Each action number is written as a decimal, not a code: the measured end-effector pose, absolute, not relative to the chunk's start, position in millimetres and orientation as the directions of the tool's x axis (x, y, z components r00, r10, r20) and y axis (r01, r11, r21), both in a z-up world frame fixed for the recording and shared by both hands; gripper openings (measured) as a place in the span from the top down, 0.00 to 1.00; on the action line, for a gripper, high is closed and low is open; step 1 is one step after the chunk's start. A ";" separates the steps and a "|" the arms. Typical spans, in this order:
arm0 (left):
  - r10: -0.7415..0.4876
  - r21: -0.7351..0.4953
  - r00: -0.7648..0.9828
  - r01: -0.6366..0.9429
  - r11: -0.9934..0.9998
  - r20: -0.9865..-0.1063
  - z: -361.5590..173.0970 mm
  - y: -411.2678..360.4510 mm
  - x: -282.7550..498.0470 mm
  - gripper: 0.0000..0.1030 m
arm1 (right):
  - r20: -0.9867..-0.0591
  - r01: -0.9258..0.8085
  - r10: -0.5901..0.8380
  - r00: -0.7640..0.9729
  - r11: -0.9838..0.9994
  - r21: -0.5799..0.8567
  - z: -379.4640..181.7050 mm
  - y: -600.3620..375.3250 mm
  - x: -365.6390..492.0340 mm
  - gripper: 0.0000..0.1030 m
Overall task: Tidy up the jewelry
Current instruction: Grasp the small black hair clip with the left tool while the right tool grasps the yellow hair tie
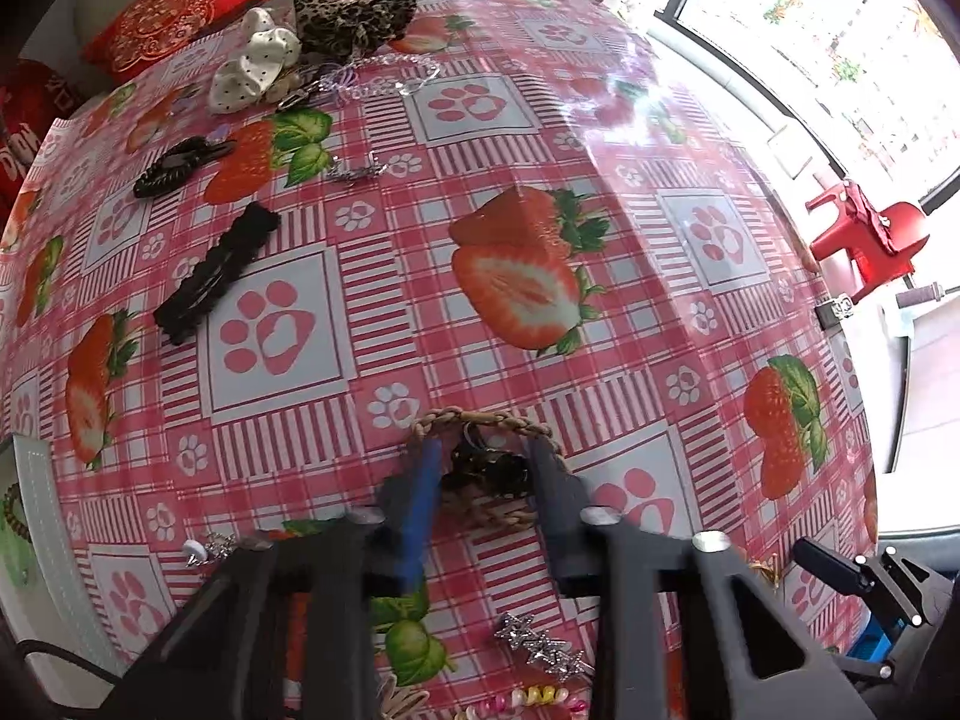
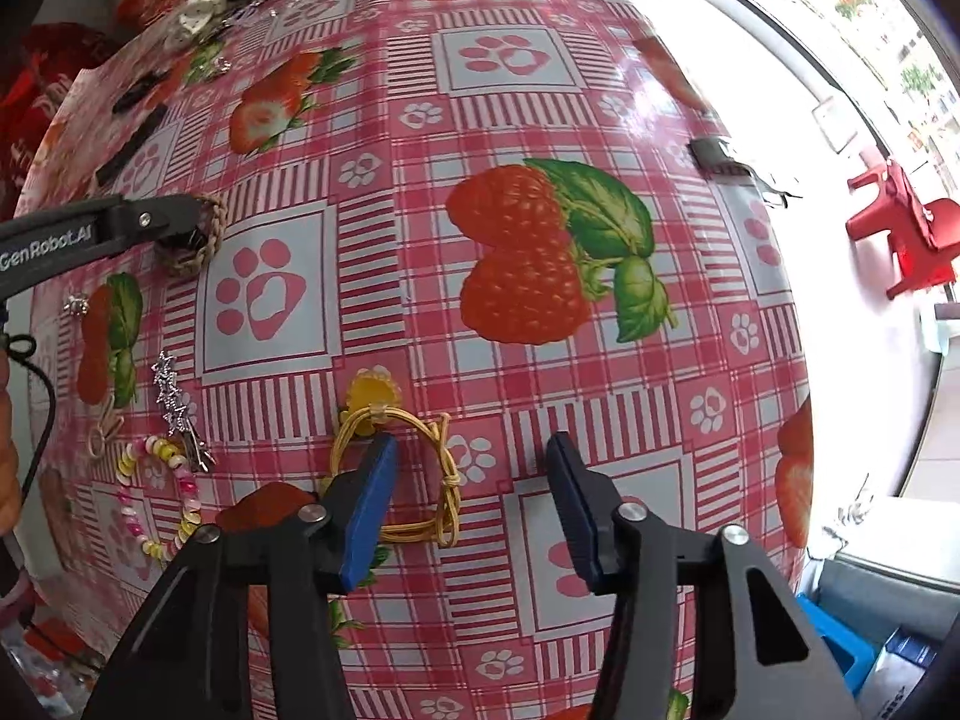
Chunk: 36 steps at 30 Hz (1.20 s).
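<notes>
A: We note the left gripper (image 1: pixel 483 468) points down into the small woven basket (image 1: pixel 480 420) on the tabletop (image 1: pixel 420 276); its jaws stand narrow around a dark item inside, contact unclear.

B: We log the right gripper (image 2: pixel 474 480) with jaws apart, gripping nothing. The yellow elastic hair tie (image 2: pixel 399 468) lies on the cloth at its left finger (image 2: pixel 369 510).

A: We record a beaded bracelet (image 2: pixel 156 492) and a star clip (image 2: pixel 174 402) lying between the basket and the tie.
</notes>
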<state>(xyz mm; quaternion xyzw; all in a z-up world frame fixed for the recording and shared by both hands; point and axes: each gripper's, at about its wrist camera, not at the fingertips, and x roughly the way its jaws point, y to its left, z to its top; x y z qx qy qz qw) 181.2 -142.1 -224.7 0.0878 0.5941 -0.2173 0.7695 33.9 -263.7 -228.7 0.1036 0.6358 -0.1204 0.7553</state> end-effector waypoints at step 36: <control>-0.291 -0.198 0.290 0.311 0.929 -0.911 -166.3 -38.0 156.2 0.74 | -0.960 0.336 0.076 0.270 0.927 0.168 -184.6 -247.7 49.8 0.93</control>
